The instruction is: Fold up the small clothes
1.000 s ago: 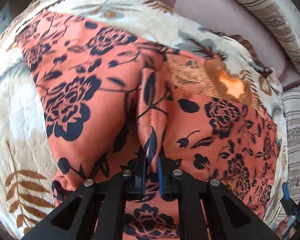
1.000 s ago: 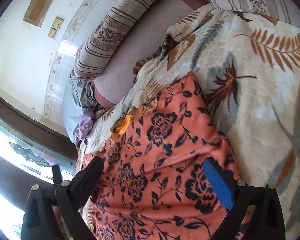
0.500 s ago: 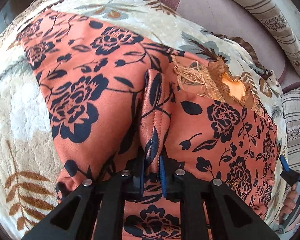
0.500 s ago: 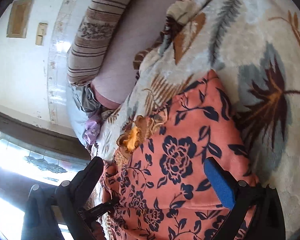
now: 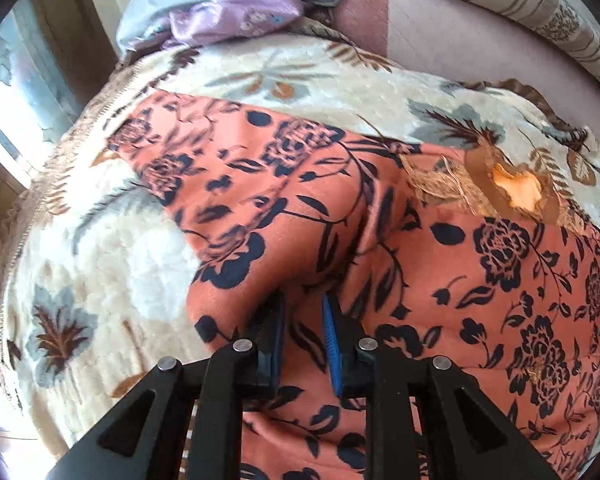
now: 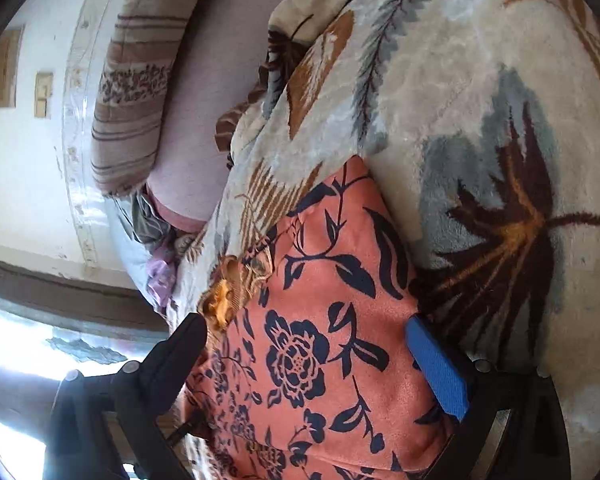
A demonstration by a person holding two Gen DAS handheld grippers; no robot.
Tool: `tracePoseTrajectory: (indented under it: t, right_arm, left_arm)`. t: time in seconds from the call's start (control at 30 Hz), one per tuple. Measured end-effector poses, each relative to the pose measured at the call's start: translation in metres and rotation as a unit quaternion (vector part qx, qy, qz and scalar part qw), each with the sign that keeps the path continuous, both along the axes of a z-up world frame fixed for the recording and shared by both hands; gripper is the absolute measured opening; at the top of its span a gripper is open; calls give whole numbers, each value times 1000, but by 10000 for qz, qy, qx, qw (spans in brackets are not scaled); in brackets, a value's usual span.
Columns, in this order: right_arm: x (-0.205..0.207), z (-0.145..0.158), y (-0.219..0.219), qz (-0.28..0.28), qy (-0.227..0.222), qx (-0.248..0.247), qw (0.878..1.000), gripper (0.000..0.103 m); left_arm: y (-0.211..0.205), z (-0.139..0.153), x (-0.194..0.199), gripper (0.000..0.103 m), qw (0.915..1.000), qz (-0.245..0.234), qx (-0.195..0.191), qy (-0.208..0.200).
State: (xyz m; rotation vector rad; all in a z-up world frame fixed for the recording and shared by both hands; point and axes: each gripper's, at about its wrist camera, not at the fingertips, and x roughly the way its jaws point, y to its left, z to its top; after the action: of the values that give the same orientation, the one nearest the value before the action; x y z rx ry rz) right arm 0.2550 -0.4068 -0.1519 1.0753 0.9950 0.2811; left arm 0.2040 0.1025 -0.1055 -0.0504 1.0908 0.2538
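An orange garment with dark blue flowers [image 5: 400, 264] lies spread on a cream leaf-patterned blanket [image 5: 112, 264]. Its lace neckline [image 5: 512, 188] is at the upper right. My left gripper [image 5: 303, 312] has its jaws slightly apart with a ridge of the fabric still between them, the pinch loosened. In the right wrist view the same garment [image 6: 324, 344] lies under my right gripper [image 6: 300, 332], which is wide open with its jaws on either side of a sleeve-like end, not gripping it.
A striped bolster cushion [image 6: 136, 92] and a mauve cushion [image 6: 216, 92] lie beyond the blanket. A pile of grey and lilac cloth [image 5: 236, 8] sits at the far edge. A bright window [image 6: 24, 336] is at the left.
My left gripper's jaws have parted from a tight pinch and the raised fold has sunk lower. The left view has tilted up. My right gripper has moved closer over the garment's end.
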Motion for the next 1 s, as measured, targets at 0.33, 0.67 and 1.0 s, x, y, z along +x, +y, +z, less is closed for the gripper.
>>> tracePoseTrajectory:
  t: [0.33,0.67,1.0]
  right_arm:
    - [23,1,-9,-367,-31,-218,9991,98]
    - [-31,52,75,1258,-820,-905,9845,100]
    - [-54,60,93,1209,-859,-1126,9825,99]
  left_arm:
    - [-30,9,-5,60,9946,-667,-682,-401]
    - [-16,-24,-3,61,9989,-408,-21,221]
    - [35,-4,-30,51,9971,-232,-727,-69]
